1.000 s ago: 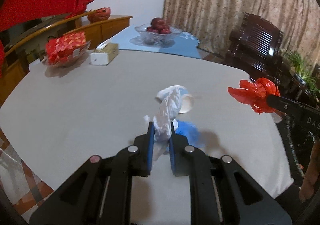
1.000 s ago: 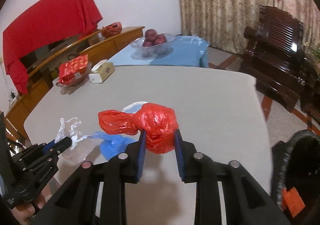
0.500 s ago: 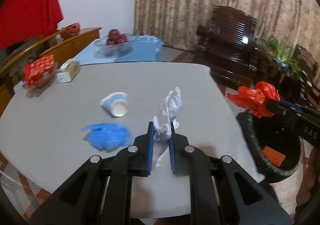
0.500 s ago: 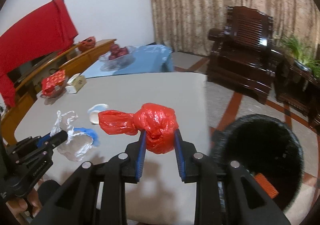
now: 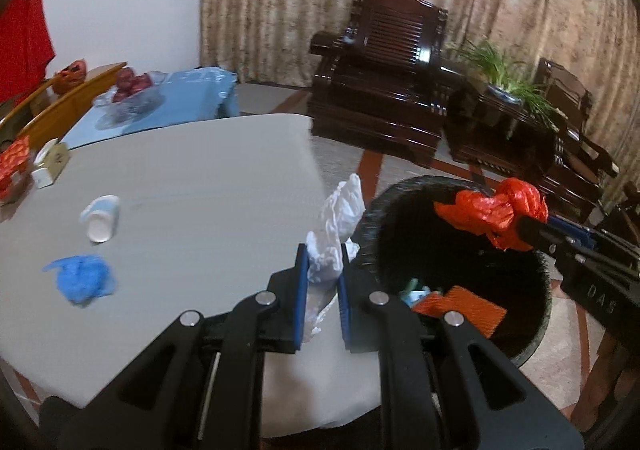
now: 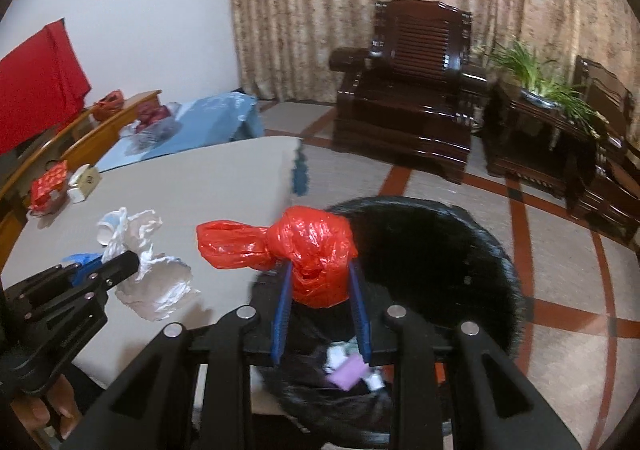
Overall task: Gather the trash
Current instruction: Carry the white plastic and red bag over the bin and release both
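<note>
My left gripper (image 5: 323, 256) is shut on a crumpled white plastic bag (image 5: 338, 226) and hangs over the right edge of the grey table (image 5: 208, 186), just left of the black bin (image 5: 532, 338). My right gripper (image 6: 320, 278) is shut on a knotted red plastic bag (image 6: 304, 246), held above the bin's (image 6: 496, 262) open mouth; the red bag (image 5: 496, 210) shows there in the left wrist view too. A tipped paper cup (image 5: 102, 218) and a blue crumpled wad (image 5: 82, 278) lie on the table. The bin holds several scraps.
A dark wooden armchair (image 5: 384, 90) and a side table with a green plant (image 5: 504, 90) stand behind the bin. At the table's far left sit a tissue box (image 5: 50, 166) and a red packet (image 5: 14, 162). A fruit bowl (image 5: 132, 90) rests on a blue cloth beyond.
Both grippers have swung right from over the table to the bin, each still gripping its bag. The cup and blue wad now lie far to the left.
</note>
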A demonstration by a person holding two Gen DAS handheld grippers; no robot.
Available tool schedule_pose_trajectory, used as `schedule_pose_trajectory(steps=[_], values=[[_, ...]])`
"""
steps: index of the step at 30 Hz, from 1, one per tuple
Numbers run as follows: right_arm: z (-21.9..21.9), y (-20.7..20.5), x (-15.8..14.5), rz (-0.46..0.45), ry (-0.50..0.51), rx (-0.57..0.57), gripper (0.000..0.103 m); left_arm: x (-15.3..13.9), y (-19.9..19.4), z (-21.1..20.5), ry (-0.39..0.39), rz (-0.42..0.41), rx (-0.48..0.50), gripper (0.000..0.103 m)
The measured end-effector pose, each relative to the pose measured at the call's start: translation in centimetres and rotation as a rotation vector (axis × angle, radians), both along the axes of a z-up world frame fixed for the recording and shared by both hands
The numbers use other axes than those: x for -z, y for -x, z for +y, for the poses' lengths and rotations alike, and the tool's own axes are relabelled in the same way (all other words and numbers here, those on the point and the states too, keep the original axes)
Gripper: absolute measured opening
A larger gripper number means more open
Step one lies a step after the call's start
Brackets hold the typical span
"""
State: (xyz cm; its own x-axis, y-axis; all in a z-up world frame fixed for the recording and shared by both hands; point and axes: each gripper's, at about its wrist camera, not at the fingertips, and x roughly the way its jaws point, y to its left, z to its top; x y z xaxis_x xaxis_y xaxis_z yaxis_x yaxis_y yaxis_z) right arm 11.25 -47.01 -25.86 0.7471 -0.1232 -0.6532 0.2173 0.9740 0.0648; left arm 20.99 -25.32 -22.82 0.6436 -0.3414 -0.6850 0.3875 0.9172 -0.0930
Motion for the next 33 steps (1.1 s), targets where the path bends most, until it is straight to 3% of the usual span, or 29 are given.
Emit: schedule_pose_trajectory(steps=[9,14,17,19,24,33], values=[[-5.5,0.1,3.1,0.041,-0.012,0.056,0.027,2.9,-0.1,-7.1,0.012,0.076,0.06,0.013],[-8.0,0.4,5.6,0.068,-0.033,0.096,0.027,3.8,0.3,-10.2,0.017,0.077,0.119,0.013],[-9.2,0.4,6.9,0.097,-0.04,0.111,0.033,4.8,0.4,-11.6,0.011,0.09,0.143,0.025],[-9.6,0.4,7.7,0.113,-0.036,0.124,0.035,5.3,0.6,-12.4,-0.01,0.078,0.146,0.047],[-10.2,1.2,8.3,0.12,-0.048,0.158,0.056,6.0,0.8,-13.0,-0.042,0.072,0.166,0.052],[-9.4,1.9,6.4,0.085,-0.06,0.164,0.056,3.9,1.0,-8.6,-0.06,0.044,0.098,0.061]])
